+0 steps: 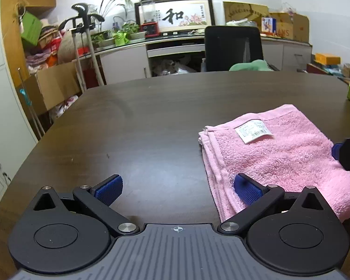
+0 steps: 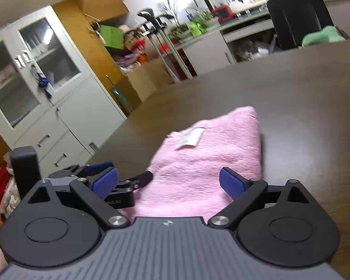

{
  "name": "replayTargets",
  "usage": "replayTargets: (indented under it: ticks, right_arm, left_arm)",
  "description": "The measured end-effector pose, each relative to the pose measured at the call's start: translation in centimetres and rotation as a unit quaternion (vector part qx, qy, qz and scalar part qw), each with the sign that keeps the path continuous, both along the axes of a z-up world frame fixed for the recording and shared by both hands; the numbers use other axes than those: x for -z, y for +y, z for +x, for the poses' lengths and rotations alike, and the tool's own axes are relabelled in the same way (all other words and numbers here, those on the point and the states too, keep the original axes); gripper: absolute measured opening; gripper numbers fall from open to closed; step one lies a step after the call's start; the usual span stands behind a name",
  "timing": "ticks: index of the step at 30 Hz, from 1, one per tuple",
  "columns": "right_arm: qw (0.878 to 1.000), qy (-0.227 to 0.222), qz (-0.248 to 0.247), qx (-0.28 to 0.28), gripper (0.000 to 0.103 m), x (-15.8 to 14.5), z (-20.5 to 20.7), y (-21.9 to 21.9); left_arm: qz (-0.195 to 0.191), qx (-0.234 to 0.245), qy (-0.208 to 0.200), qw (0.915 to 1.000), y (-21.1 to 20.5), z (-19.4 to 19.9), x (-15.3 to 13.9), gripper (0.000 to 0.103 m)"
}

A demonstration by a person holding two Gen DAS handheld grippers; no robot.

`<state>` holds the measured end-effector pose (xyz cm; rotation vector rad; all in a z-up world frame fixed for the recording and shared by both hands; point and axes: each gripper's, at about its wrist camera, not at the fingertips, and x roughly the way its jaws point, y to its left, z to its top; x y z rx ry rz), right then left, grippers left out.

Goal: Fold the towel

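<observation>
Folded towel [image 1: 280, 161] on table [image 1: 151, 121], chair [image 1: 232, 46] behind.

Dark wooden table [image 1: 151, 116]; black office chair [image 1: 232, 46] at twelve o'clock; framed calligraphy [image 1: 175, 15], potted plants [image 1: 119, 32] behind.

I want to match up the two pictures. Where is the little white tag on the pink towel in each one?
Left wrist view: the white tag lies on the pink towel, right of centre, near the towel's far left corner.
Right wrist view: the tag is near the middle of the picture, at the towel's far end, slightly blurred.
Shared landmark: the black chair behind the table.
</observation>
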<state>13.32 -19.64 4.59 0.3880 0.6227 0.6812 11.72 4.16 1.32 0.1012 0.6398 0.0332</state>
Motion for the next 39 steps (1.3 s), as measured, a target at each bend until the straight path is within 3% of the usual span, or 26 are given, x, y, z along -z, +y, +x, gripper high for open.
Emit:
replayTargets:
  ticks: [4,8,10,19,26,33,39]
  right_arm:
    - [0.999,-0.03,-0.007,0.026,0.097,-0.4,-1.4,-0.3]
    - [0.997,-0.055,-0.017,0.058,0.099,-0.5,-3.0,-1.1]
    - [0.992,-0.07,-0.04,0.094,0.1,-0.5,-4.4,-1.5]
    - [0.979,-0.099,-0.08,0.162,0.102,-0.5,-7.5,-2.8]
    - [0.969,-0.104,-0.152,0.167,0.103,-0.1,-9.1,-1.7]
    - [0.969,-0.051,-0.164,0.175,0.103,1.2,-9.8,-1.9]
    - [0.967,-0.035,-0.174,0.185,0.103,1.4,-10.2,-2.0]
  left_arm:
    - [0.0,0.001,-0.02,0.9998,0.0,-1.1,-0.8,0.103]
    - [-0.024,0.005,-0.032,0.9992,0.1,-2.5,-1.6,0.103]
    - [-0.033,0.004,-0.033,0.9989,-0.1,-3.0,-1.9,0.103]
    - [-0.055,0.004,-0.024,0.9982,-0.4,-5.8,-1.7,0.103]
    - [-0.099,-0.001,-0.005,0.9951,0.6,-8.1,-1.0,0.103]
    - [-0.083,0.017,0.004,0.9964,-1.0,-9.2,-0.3,0.103]
    - [-0.069,0.019,0.021,0.9972,-1.9,-9.3,0.3,0.103]
